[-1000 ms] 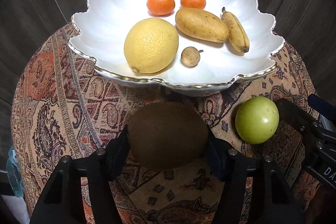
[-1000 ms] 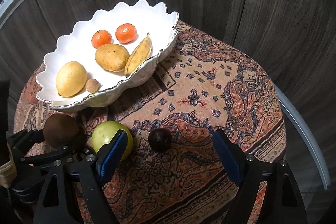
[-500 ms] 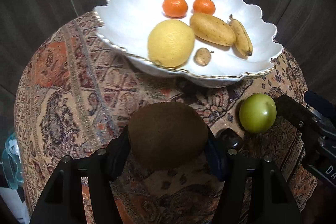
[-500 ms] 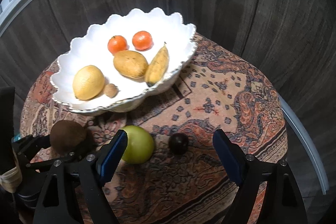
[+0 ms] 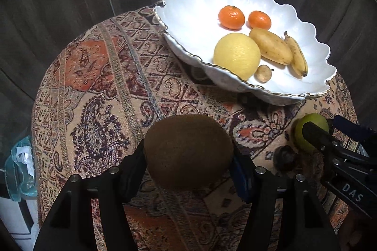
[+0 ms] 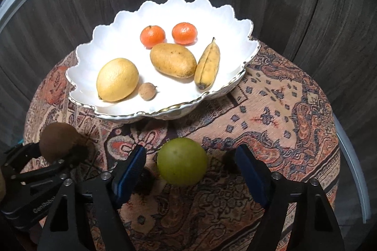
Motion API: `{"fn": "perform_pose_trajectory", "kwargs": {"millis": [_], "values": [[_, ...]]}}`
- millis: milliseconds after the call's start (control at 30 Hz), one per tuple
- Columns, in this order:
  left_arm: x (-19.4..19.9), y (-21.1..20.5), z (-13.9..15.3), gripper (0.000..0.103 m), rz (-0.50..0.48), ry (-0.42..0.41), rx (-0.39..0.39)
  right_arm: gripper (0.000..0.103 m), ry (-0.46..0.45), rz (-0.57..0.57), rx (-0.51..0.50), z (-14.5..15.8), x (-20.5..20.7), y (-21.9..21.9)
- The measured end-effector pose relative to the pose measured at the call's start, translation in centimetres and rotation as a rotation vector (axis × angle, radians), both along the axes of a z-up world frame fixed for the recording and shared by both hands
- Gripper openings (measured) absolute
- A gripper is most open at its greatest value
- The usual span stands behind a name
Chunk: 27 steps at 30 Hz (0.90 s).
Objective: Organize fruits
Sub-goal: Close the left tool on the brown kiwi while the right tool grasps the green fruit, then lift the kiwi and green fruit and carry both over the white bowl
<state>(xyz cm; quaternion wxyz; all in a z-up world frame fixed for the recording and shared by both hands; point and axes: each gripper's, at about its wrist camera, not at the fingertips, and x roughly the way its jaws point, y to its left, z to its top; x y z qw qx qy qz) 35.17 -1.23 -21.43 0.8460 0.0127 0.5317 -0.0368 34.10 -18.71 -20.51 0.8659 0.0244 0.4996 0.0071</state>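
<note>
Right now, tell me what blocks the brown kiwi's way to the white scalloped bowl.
Nothing visible blocks it. The brown kiwi, clamped in the left gripper, faces only bare patterned cloth up to the white scalloped bowl, whose near left side lies free beside the yellow lemon.

"DAS" in white on the right gripper [image 5: 329, 133] body, 4 o'clock in left wrist view. Embossed "GenRobo…", cut off, on left gripper [image 6: 63, 149] body, 8 o'clock in right wrist view.

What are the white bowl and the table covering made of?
White bowl: likely glazed ceramic or porcelain, judging by its glossy sheen, scalloped rim and gold edge. Table covering: woven fabric, matte, with visible weave texture and a paisley pattern.
</note>
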Motion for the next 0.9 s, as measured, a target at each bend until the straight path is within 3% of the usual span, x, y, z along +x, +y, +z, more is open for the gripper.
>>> {"fn": "perform_pose_trajectory", "kwargs": {"millis": [367, 900], "values": [[0.2, 0.5, 0.0, 0.063, 0.017, -0.004, -0.004, 0.051, 0.066, 0.011, 0.016, -2.4, 0.9, 0.6], [-0.5, -0.2, 2.3, 0.063, 0.015, -0.039, -0.012, 0.05, 0.021, 0.009, 0.02, -0.2, -0.3, 0.4]]}}
